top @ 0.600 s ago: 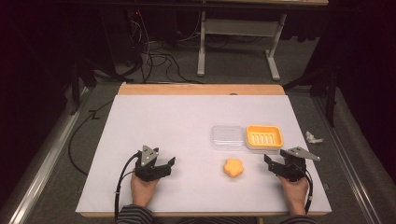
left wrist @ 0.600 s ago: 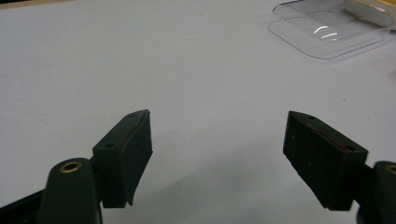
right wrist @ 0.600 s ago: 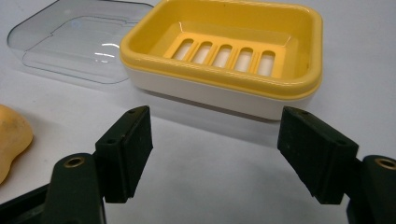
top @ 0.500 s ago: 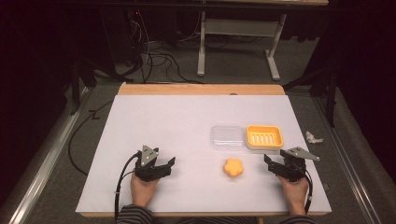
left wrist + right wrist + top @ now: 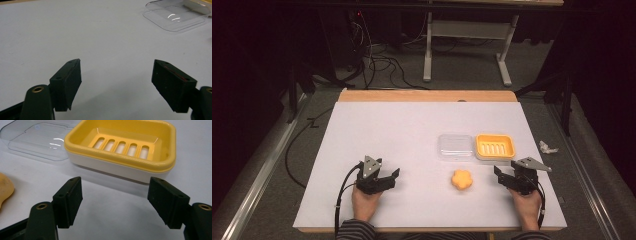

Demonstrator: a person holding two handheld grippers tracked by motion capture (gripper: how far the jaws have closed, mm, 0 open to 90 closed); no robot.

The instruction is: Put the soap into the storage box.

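Observation:
An orange flower-shaped soap [image 5: 461, 179] lies on the white table [image 5: 412, 130], near its front edge. Behind it sit a clear plastic lid [image 5: 455, 146] and, to its right, a yellow soap dish [image 5: 495, 146] with a slotted tray. My left gripper [image 5: 393, 176] rests open on the table at the front left, nothing between its jaws. My right gripper [image 5: 501, 176] is open at the front right, just in front of the soap dish [image 5: 125, 147]. The soap's edge [image 5: 5, 188] and the lid [image 5: 37, 140] show at the left of the right gripper view. The lid [image 5: 175, 17] shows far right in the left gripper view.
A crumpled white scrap [image 5: 548, 147] lies on the floor right of the table. Cables [image 5: 377, 60] and a desk frame [image 5: 467, 45] stand behind the table. A wooden strip [image 5: 427, 95] borders the far edge.

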